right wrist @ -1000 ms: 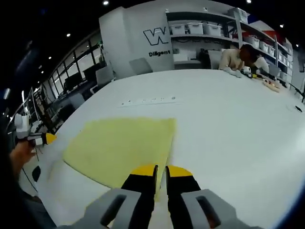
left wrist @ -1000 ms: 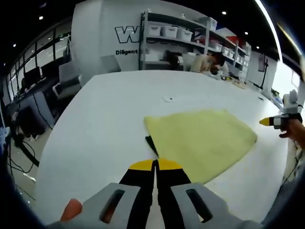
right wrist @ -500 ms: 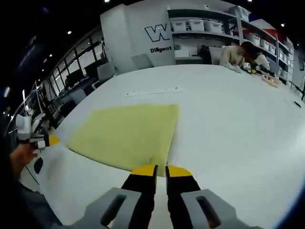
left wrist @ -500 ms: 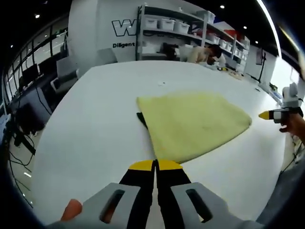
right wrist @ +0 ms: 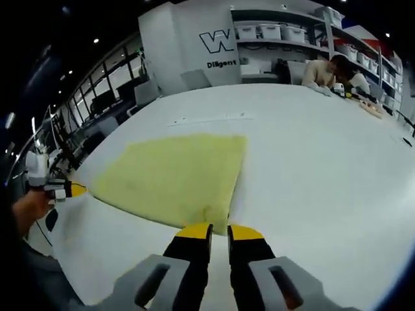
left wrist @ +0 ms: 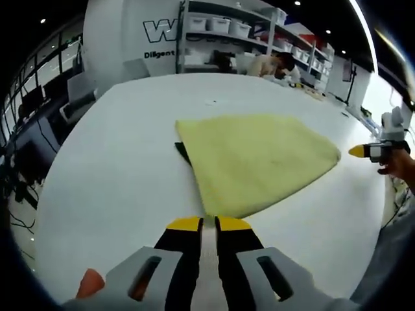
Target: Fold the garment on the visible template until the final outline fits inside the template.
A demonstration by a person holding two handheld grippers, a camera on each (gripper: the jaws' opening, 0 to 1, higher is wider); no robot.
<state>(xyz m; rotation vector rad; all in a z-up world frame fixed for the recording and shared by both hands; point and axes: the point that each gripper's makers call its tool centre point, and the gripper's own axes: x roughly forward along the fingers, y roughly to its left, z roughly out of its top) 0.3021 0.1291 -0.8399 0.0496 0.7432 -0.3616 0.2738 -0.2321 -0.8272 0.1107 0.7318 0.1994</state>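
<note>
The yellow garment (left wrist: 256, 162) is seen lying flat on the white counter (left wrist: 117, 175), folded into a rough wedge with one straight edge and one rounded end. A dark strip of the template (left wrist: 183, 151) peeks out from under the cloth's straight edge in the left gripper view; the rest of it is covered. In the right gripper view the garment (right wrist: 172, 178) is spread in front of the jaws, its near corner just beyond the yellow tips.

The left tool (left wrist: 209, 224) is held just short of the cloth's near point, its jaws parted by a narrow gap, nothing gripped between them. The right tool (right wrist: 220, 229) is likewise slightly open with nothing held, its tips just off the garment's edge.

The other tool is caught at the far side of each view: the right tool (left wrist: 363, 151) off the rounded end of the cloth in the left gripper view, a hand (left wrist: 397, 165) wrapped behind it; the left tool (right wrist: 70, 189) by the cloth's far corner in the right gripper view.

Beyond the counter, shelves (right wrist: 279, 39) loaded with white bins are seen against a wall with large lettering, and a seated person (right wrist: 321, 74) is bent over the counter's far end.
</note>
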